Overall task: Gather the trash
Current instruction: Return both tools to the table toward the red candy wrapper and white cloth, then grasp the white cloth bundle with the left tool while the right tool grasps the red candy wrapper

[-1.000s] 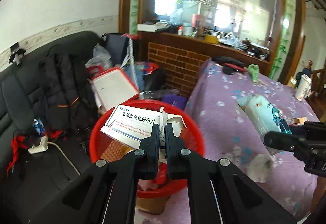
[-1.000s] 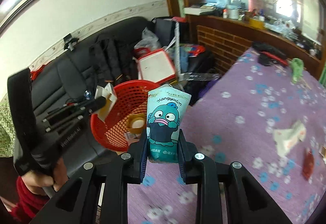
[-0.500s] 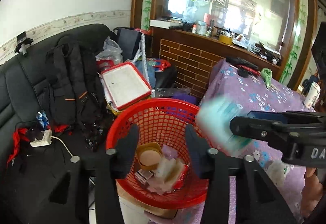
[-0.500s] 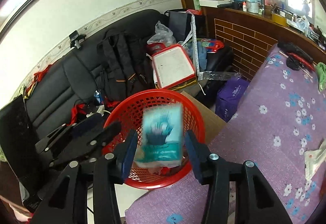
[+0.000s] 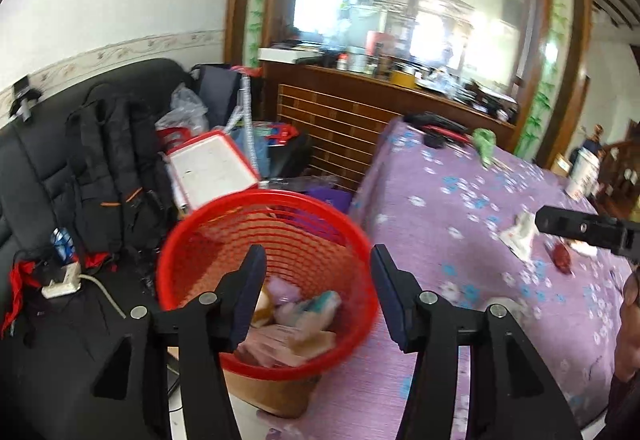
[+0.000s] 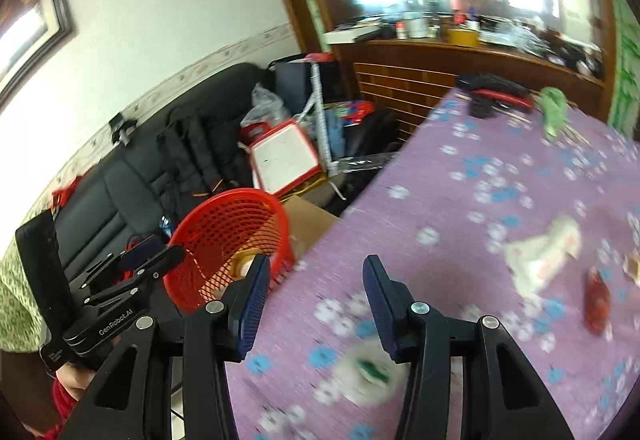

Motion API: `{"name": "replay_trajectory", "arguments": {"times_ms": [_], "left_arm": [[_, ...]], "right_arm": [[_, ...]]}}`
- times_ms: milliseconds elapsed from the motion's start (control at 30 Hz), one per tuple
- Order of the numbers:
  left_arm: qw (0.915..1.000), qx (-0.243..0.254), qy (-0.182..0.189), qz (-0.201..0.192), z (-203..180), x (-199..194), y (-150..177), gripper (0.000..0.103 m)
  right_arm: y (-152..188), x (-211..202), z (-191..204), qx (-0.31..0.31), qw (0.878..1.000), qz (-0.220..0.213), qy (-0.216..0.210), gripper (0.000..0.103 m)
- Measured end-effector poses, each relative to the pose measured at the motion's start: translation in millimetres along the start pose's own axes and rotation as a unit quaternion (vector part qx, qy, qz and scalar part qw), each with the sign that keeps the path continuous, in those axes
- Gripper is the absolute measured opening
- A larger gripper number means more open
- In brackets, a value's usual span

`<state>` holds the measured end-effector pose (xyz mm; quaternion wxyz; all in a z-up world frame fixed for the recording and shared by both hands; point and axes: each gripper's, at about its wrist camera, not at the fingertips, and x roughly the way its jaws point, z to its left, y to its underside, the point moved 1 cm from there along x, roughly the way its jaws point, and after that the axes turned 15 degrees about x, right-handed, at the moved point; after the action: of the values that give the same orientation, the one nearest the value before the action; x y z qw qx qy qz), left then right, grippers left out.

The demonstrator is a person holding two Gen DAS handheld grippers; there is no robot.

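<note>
A red mesh trash basket [image 5: 224,216] stands beside the purple flowered table [image 5: 460,208]; it also shows in the right wrist view [image 6: 224,220]. Inside lie a white box, a teal pouch [image 5: 320,302] and other scraps. My left gripper [image 5: 318,260] is open and empty just above the basket. My right gripper [image 6: 312,272] is open and empty over the table's near edge. On the table lie a crumpled white wrapper [image 6: 544,252], a red wrapper [image 6: 596,300] and a blurred white-green scrap [image 6: 368,372].
A black sofa [image 5: 52,176] with a black backpack [image 5: 108,176], a red-framed white board [image 5: 212,168] and bags sits left of the basket. A cardboard box [image 6: 312,220] stands under the basket. A brick-faced counter [image 5: 332,120] is behind. Black items and a green object [image 6: 554,112] lie at the table's far end.
My left gripper opened and dropped the white box into the basket. My right gripper opened and dropped the teal pouch in, then swung right over the table.
</note>
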<state>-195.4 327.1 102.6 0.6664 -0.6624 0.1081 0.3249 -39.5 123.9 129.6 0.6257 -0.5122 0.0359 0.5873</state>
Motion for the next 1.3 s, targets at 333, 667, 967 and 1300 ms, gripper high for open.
{"name": "replay_trajectory", "arguments": {"times_ms": [333, 667, 967, 1300], "left_arm": [[0.9930, 0.077, 0.087, 0.023, -101, 13, 0, 0.061], [0.9774, 0.132, 0.130, 0.101, -180, 69, 21, 0.062], [0.9759, 0.138, 0.125, 0.114, -202, 98, 11, 0.052], [0.9788, 0.126, 0.121, 0.107, -204, 106, 13, 0.036]], "right_arm": [[13, -49, -94, 0.088, 0.995, -0.032, 0.036, 0.052], [5, -86, -187, 0.187, 0.976, -0.060, 0.093, 0.056], [-12, -82, -256, 0.225, 0.959, -0.049, 0.164, 0.057], [-15, -25, -276, 0.199, 0.960, -0.026, 0.193, 0.057]]}}
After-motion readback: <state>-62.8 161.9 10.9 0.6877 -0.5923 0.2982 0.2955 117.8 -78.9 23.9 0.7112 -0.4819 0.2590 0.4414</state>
